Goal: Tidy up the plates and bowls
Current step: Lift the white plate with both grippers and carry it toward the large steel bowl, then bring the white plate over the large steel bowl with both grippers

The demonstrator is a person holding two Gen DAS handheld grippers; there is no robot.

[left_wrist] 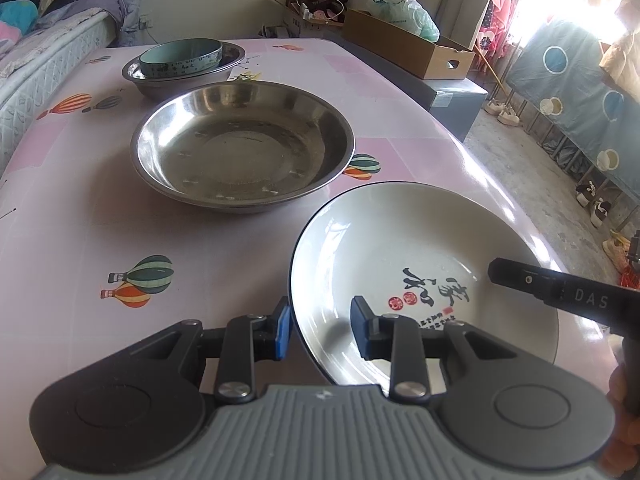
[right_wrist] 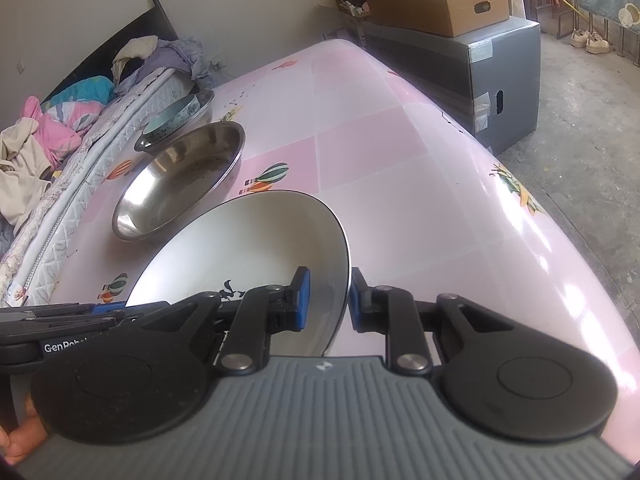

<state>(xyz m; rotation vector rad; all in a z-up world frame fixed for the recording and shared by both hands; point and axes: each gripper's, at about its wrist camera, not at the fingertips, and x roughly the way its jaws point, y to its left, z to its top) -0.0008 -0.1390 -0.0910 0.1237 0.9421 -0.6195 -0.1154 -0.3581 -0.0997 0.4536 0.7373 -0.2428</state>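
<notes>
A white plate (left_wrist: 400, 248) with a dark rim and black brush lettering is held over the pink table between both grippers. My left gripper (left_wrist: 320, 330) is shut on its near-left rim, one blue pad outside and one inside. My right gripper (right_wrist: 326, 300) is shut on the opposite rim, and the plate (right_wrist: 248, 248) looks tilted there. One of the right gripper's fingers (left_wrist: 516, 280) reaches over the plate's right side. Beyond lies a wide steel plate (left_wrist: 240, 144), then a steel bowl (left_wrist: 160, 80) with a teal bowl (left_wrist: 180, 56) inside it.
The table (left_wrist: 60, 220) has a pink cloth with balloon prints. A bed (left_wrist: 40, 52) with piled clothes runs along its left side. A cardboard box (left_wrist: 404, 44) sits on a grey box (right_wrist: 500, 72) past the far right corner. Bare floor lies to the right.
</notes>
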